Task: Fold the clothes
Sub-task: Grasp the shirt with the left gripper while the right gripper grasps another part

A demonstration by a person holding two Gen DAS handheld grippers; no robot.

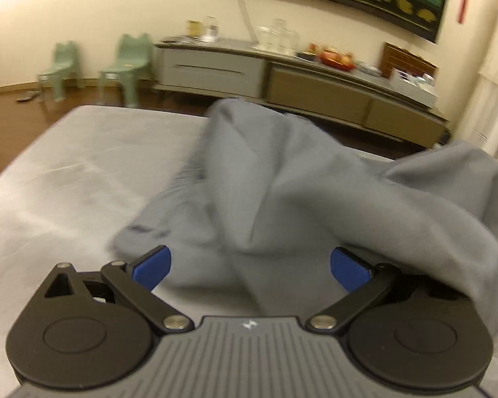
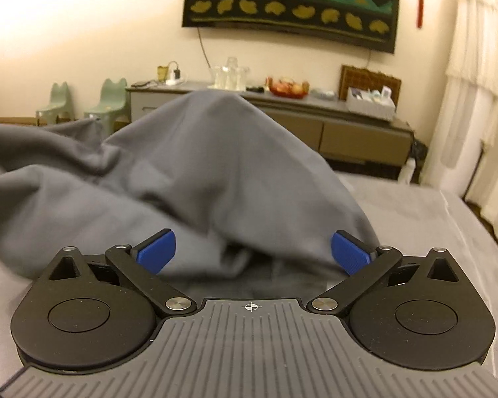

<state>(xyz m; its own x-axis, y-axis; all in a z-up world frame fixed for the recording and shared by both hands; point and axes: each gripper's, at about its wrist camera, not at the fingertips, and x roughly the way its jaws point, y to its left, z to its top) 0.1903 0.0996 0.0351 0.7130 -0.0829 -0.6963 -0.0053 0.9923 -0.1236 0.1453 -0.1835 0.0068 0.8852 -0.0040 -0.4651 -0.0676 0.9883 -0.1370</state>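
Note:
A grey garment (image 1: pixel 282 192) lies bunched in a tall heap on the pale grey bed sheet (image 1: pixel 66 179). In the left wrist view my left gripper (image 1: pixel 250 267) is open, its blue pads (image 1: pixel 152 267) wide apart, with the cloth just ahead and draped over the right finger's arm. The right wrist view shows the same garment (image 2: pixel 189 165) rising in a hump in front of my right gripper (image 2: pixel 253 252). That gripper is open too, blue pads (image 2: pixel 350 252) spread wide, touching no cloth that I can see.
Beyond the bed stands a long low sideboard (image 2: pixel 315 126) with glassware, a fruit bowl and a white basket. Two green child chairs (image 1: pixel 96 66) stand on the wooden floor at the left. A white curtain (image 2: pixel 474 99) hangs at the right.

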